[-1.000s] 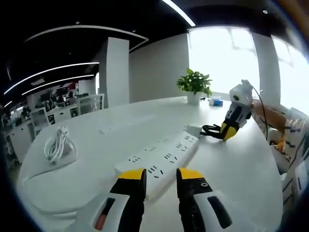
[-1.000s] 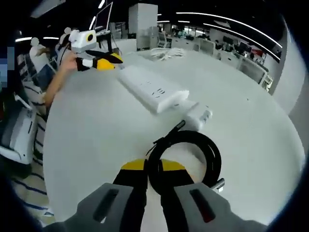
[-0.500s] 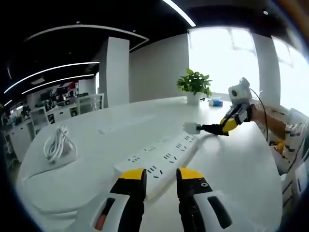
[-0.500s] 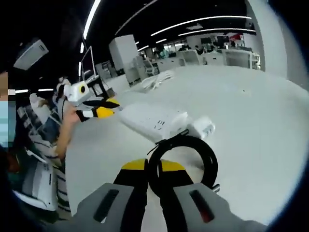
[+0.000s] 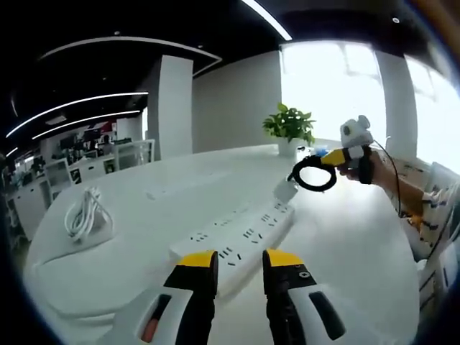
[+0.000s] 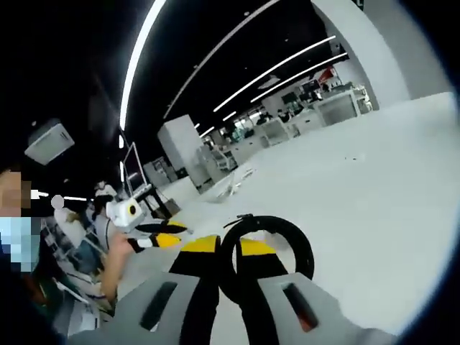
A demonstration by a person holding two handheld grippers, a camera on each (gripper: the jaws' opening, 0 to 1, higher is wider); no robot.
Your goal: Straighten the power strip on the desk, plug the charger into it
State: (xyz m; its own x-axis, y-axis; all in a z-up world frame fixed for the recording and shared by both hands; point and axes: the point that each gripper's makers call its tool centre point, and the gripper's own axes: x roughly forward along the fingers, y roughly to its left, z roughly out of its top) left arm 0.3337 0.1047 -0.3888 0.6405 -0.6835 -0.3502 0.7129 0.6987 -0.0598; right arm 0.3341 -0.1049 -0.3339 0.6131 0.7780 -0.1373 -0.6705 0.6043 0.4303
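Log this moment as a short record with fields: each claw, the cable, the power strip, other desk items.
left claw: open, hovering at the near end of the power strip
right claw: shut on the black cable coil, raised off the desk
black cable coil: held in air, white plug hanging below
power strip: flat on the desk
others: white cord bundle, potted plant

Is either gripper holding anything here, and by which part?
The right gripper is shut on the coiled black cable at the near side of its loop. The left gripper is open, holding nothing, near the power strip.
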